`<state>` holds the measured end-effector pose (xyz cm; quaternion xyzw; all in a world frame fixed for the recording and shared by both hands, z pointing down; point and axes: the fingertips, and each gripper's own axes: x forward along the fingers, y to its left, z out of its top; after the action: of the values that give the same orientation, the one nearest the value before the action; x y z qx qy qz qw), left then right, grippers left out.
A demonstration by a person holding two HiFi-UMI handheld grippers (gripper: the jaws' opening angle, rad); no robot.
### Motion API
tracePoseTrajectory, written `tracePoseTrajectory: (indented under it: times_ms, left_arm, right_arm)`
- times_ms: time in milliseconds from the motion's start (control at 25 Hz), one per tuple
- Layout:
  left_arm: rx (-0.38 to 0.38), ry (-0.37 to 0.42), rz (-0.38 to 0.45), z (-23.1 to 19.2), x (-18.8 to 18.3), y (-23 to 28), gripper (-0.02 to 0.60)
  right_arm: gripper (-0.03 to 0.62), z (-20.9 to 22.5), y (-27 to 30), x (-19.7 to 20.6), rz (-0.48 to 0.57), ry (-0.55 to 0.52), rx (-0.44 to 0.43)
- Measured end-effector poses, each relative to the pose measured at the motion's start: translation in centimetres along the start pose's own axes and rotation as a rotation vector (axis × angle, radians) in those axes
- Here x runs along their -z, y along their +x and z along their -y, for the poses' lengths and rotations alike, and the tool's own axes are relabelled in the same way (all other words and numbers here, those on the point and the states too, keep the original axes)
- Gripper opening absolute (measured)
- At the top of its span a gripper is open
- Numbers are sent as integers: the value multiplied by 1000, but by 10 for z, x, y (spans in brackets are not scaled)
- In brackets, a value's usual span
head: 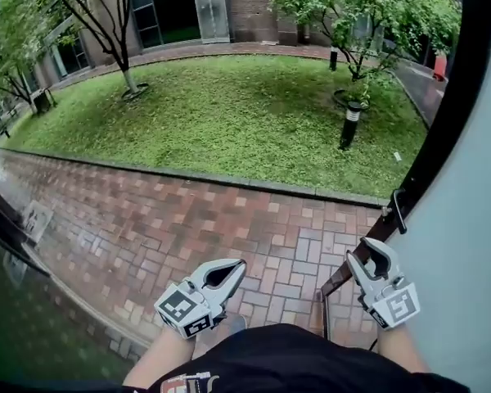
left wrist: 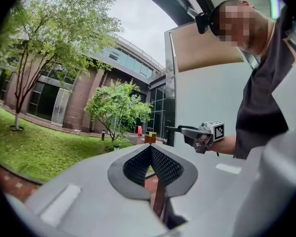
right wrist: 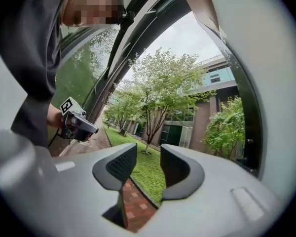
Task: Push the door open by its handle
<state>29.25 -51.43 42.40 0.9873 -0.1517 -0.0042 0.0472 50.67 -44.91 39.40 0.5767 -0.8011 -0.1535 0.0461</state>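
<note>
The door (head: 466, 244) is a pale grey panel with a black edge (head: 442, 129) and stands swung open at the right of the head view. A small black handle (head: 399, 211) sticks out from that edge. My right gripper (head: 375, 246) sits just below the handle, beside the door face. Its jaws are apart and only grass and bricks show between them in the right gripper view (right wrist: 148, 154). My left gripper (head: 239, 264) hovers over the bricks to the left, tips together and holding nothing, and its tips also meet in the left gripper view (left wrist: 150, 148). The door (left wrist: 207, 98) rises behind the right gripper (left wrist: 204, 132).
A red brick path (head: 172, 219) runs ahead, with a lawn (head: 229, 113) and trees beyond it. A black bollard lamp (head: 349, 125) stands in the grass. A dark glass panel (head: 16, 301) borders the left. A brown strip (head: 344, 273) lies at the door's foot.
</note>
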Motion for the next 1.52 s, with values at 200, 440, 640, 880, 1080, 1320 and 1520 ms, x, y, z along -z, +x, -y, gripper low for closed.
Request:
tracePoseTrajectory:
  times_ms: [200, 440, 640, 880, 1080, 1320, 1520]
  left_arm:
    - [-89, 4, -43, 61, 0, -49, -2]
    - [-152, 24, -20, 120, -7, -122, -2]
    - [-71, 64, -14, 197, 11, -197, -2]
    - [40, 45, -28, 293, 41, -323, -2]
    - [92, -2, 40, 333, 20, -378, -2]
    - [113, -3, 50, 360, 21, -400, -2]
    - [139, 1, 29, 391, 18, -389, -2]
  right_arm:
    - [149, -29, -19, -4, 18, 83, -87]
    - [149, -87, -37, -29, 45, 80, -155]
    - [149, -163, -62, -67, 46, 18, -153]
    - [149, -292, -132, -99, -73, 88, -158]
    - [149, -351, -185, -145, -130, 39, -153]
    - [149, -365, -246, -152, -138, 55, -79]
    - [149, -373, -284, -157, -142, 54, -83]
